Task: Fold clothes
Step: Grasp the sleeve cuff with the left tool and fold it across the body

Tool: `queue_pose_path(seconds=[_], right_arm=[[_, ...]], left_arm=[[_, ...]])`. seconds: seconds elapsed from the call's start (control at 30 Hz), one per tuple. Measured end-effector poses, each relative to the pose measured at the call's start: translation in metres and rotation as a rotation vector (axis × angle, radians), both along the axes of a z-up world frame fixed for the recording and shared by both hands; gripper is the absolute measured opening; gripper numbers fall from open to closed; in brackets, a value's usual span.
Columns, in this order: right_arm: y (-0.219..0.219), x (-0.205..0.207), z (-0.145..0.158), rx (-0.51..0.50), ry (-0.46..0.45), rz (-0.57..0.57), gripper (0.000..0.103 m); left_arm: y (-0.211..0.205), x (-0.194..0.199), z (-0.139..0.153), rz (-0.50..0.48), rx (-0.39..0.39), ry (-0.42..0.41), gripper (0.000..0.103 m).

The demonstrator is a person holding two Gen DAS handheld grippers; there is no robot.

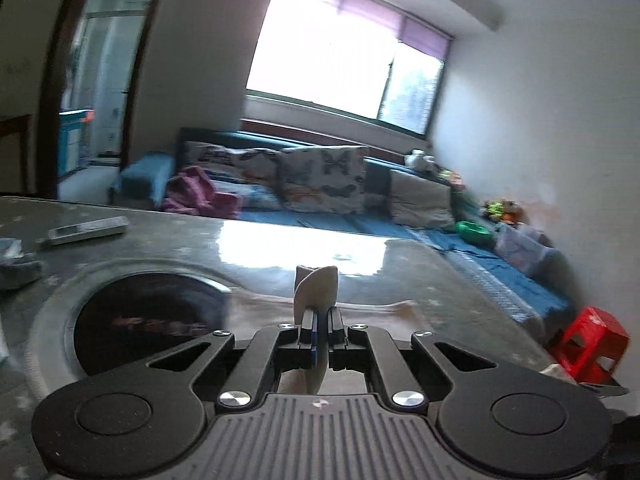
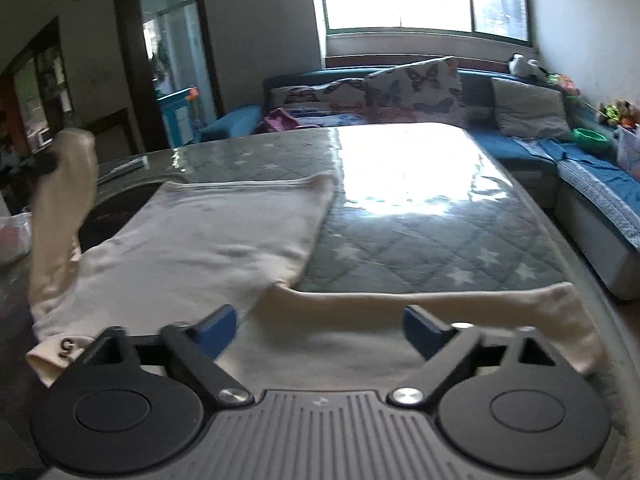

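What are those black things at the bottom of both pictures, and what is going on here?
They are two grabbing tools that a person holds, one in each hand. Each carries a camera looking along its two fingers, so you get one picture per tool. The left gripper is pinched shut on a bit of the cream-coloured cloth garment and lifts it up. The right gripper is open, just above the same garment. The garment lies spread on a grey quilted table cover with white stars. A blue sofa with butterfly cushions stands behind.
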State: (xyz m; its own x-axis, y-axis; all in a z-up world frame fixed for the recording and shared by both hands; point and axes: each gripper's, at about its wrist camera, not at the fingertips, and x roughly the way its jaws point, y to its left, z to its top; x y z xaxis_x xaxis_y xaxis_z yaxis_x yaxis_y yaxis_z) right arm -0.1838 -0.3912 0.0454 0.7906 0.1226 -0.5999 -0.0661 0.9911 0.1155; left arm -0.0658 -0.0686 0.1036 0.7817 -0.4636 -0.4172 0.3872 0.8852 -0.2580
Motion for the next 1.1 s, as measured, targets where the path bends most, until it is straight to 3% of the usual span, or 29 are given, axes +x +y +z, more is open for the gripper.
queue_pose_path(seconds=[0.33,0.43,0.53,0.63,0.67,0.7,0.83,0.97,1.1], right_arm=[[0.025,0.004,-0.004,-0.024,0.007,0.072,0.1],[0.022,0.003,-0.005,-0.027,0.012,0.058,0.1],[0.016,0.0,-0.005,-0.042,0.01,0.033,0.1],[0.01,-0.002,-0.003,-0.069,0.008,-0.001,0.1],[0.008,-0.003,-0.001,-0.071,0.004,-0.009,0.1],[0.005,-0.004,0.0,-0.073,0.001,-0.018,0.1],[0.005,-0.004,0.009,-0.069,-0.023,-0.018,0.1],[0.017,0.003,0.012,-0.078,-0.036,0.016,0.1],[0.031,0.01,0.006,-0.079,-0.026,0.05,0.1]], left_arm=[[-0.063,-0.003,-0.011,-0.227,-0.049,0.053,0.005],[-0.078,-0.007,-0.026,-0.29,-0.023,0.102,0.006],[-0.084,-0.01,-0.041,-0.33,0.002,0.148,0.012],[-0.081,-0.016,-0.045,-0.361,0.012,0.16,0.035],[-0.078,-0.017,-0.044,-0.363,0.014,0.15,0.044],[-0.073,-0.02,-0.043,-0.362,0.021,0.133,0.046],[-0.044,-0.027,-0.042,-0.319,0.048,0.099,0.045],[-0.009,-0.025,-0.046,-0.2,0.111,0.081,0.043],[0.017,-0.013,-0.054,-0.075,0.168,0.118,0.043]])
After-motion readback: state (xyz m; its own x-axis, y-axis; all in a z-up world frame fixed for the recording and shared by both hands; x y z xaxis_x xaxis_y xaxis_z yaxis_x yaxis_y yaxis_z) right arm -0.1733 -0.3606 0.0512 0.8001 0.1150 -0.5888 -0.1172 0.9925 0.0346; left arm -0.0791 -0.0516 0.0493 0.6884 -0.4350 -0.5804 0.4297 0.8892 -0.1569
